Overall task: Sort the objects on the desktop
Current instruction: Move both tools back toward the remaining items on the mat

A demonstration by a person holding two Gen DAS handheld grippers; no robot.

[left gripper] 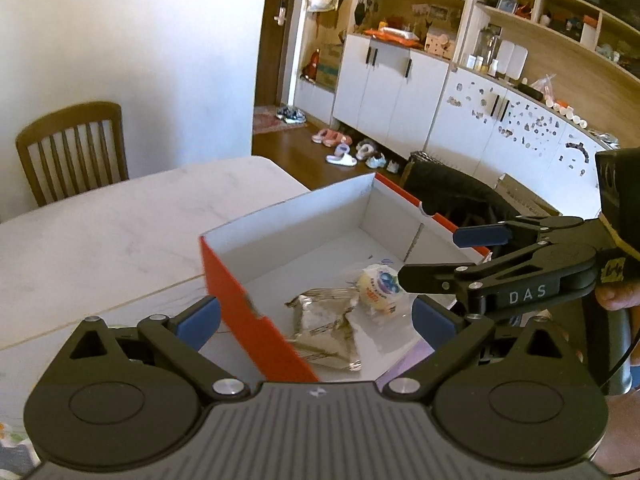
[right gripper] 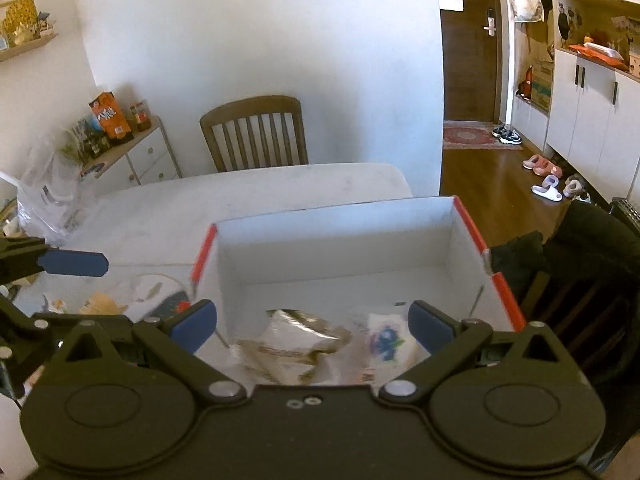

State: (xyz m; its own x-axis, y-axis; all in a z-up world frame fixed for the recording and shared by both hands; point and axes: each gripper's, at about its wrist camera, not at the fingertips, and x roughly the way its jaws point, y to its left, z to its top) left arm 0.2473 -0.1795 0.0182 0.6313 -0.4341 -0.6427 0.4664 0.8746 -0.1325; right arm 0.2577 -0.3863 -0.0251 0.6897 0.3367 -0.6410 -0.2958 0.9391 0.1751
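An orange box with a white inside (left gripper: 224, 280) stands open on the white table (left gripper: 100, 232). In it lie a crumpled silver packet (left gripper: 324, 328) and a round pale snack with blue print (left gripper: 378, 288). My left gripper (left gripper: 316, 318) hovers over the box's near corner, open, nothing between its pads. My right gripper (left gripper: 452, 256) reaches in from the right above the box's edge, also open and empty. In the right wrist view the right gripper (right gripper: 312, 326) is above the silver packet (right gripper: 292, 344) and the blue-print snack (right gripper: 386, 340) inside the box (right gripper: 336, 240).
Loose packets (right gripper: 104, 300) lie on the table left of the box, under a blue fingertip (right gripper: 74, 263) of the left gripper. A wooden chair (right gripper: 256, 136) stands at the far side. A clear plastic bag (right gripper: 44, 196) sits far left, and a dark jacket (right gripper: 580, 240) hangs over a chair on the right.
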